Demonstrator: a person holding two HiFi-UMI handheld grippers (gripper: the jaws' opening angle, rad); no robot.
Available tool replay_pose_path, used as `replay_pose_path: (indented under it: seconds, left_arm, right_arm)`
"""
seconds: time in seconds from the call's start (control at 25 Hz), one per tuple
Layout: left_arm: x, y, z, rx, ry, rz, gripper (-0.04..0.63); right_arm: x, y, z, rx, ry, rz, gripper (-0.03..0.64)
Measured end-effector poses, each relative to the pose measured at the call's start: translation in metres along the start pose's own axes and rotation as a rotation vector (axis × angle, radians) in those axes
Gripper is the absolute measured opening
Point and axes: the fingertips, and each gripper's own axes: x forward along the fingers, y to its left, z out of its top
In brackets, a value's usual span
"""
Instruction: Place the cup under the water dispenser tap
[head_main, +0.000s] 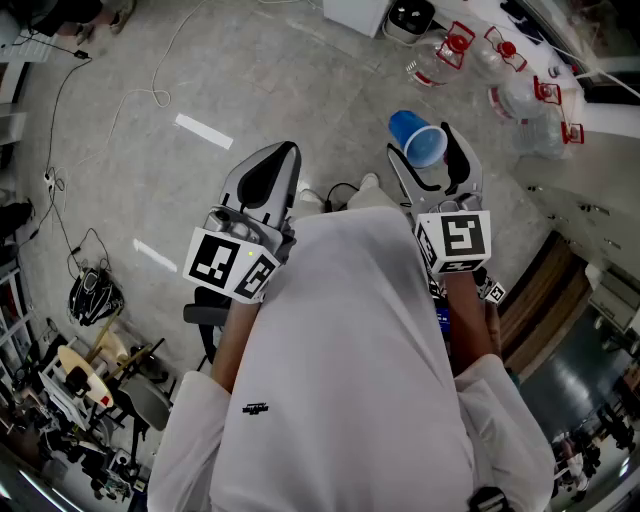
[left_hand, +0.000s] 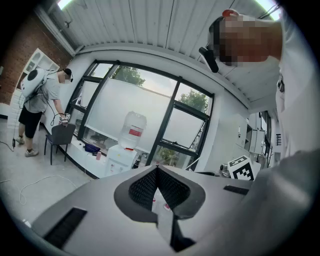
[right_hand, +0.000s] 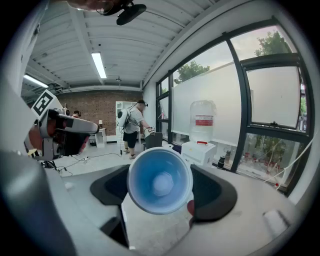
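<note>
Right tool (head_main: 426, 150) clamped on blue cup (right_hand: 160, 181), cup held in air, mouth toward that tool's camera; left tool (left_hand: 157, 172) jaws together, empty; water dispenser (right_hand: 201, 146) ahead, well apart from cup

- blue cup (head_main: 418, 138), held on its side between right gripper (head_main: 421, 142) fingers (head_main: 458, 150)
- left gripper (head_main: 278, 158), fingers together, empty
- water bottles (head_main: 505, 75) on floor (head_main: 250, 70) beyond
</note>
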Motion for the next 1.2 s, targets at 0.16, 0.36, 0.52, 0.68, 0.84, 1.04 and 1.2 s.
replay_pose_path:
  seconds: [0.16,0.36,0.52,0.68,0.84,1.04,1.2]
  left_arm:
    - [0.024,-0.045,-0.001,0.011,0.007,-0.013,0.005]
    - [0.043,-0.065,0.006,0.021,0.003,-0.013,0.005]
    - [0.051,-0.069,0.006,0.019,0.012,0.011,0.005]
    - [0.066,-0.078,-0.001,0.016,0.025,0.026,0.006]
    - [0.087,-0.096,-0.003,0.039,0.023,0.024,0.006]
    - [0.102,-0.107,-0.003,0.037,0.017,0.029,0.005]
    - [0.115,-0.109,-0.001,0.039,0.026,0.016,0.006]
  right_arm:
    - [-0.02,-0.022,0.002,-0.003,-0.008,0.029,0.382]
    - [-0.025,-0.045,0.008,0.036,-0.022,0.046,0.382]
    - [-0.023,-0.055,0.008,0.044,-0.023,0.063,0.382]
    - [-0.024,-0.066,0.003,0.06,-0.022,0.092,0.382]
    - [-0.025,-0.086,-0.008,0.074,-0.014,0.105,0.382]
    - [-0.027,-0.099,-0.011,0.081,-0.017,0.11,0.382]
    - [-0.024,-0.109,-0.006,0.086,-0.022,0.1,0.382]
